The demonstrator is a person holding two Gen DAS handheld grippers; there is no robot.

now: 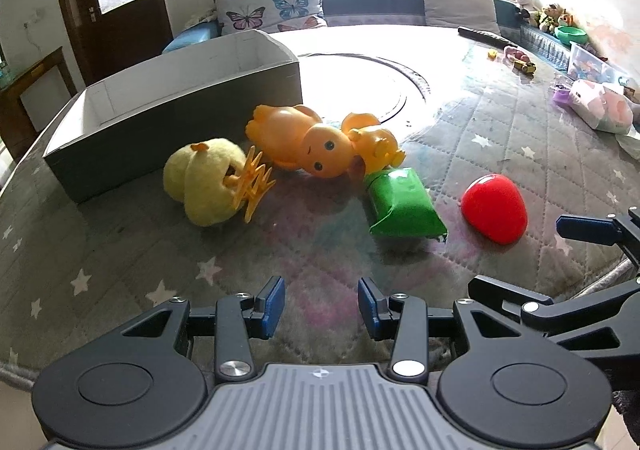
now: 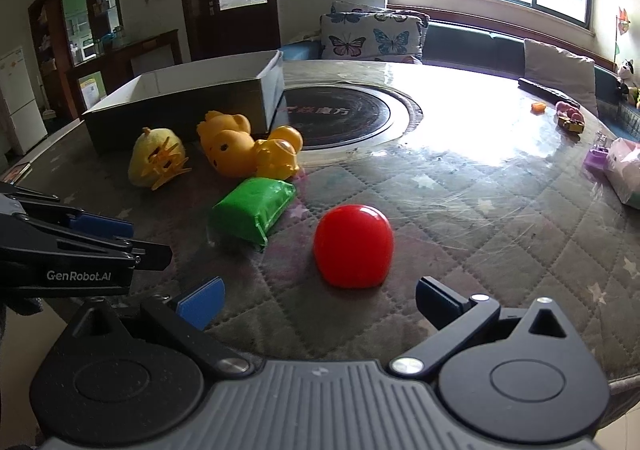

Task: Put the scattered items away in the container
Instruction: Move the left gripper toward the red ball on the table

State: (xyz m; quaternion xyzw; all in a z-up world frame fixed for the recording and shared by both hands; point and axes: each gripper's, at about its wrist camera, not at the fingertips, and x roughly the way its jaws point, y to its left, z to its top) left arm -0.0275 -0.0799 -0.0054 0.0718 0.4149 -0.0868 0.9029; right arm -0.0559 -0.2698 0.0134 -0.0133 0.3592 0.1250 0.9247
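A grey open box [image 1: 120, 146] [image 2: 180, 102] stands at the far left of the round table. In front of it lie a yellow plush chick [image 1: 204, 178] [image 2: 154, 158], an orange plastic doll [image 1: 316, 142] [image 2: 240, 146], a green packet [image 1: 404, 202] [image 2: 252, 210] and a red heart-shaped case [image 1: 494, 208] [image 2: 352, 244]. My left gripper [image 1: 321, 306] is open and empty, near the table's front edge, facing the doll and packet. My right gripper [image 2: 320, 300] is open and empty, just in front of the red case.
A dark round inset [image 2: 340, 114] sits in the table's middle. Small toys [image 2: 570, 118], a pink pack [image 1: 600, 106] and a remote [image 1: 480, 36] lie at the far right. A sofa with butterfly cushions [image 1: 272, 6] stands behind the table.
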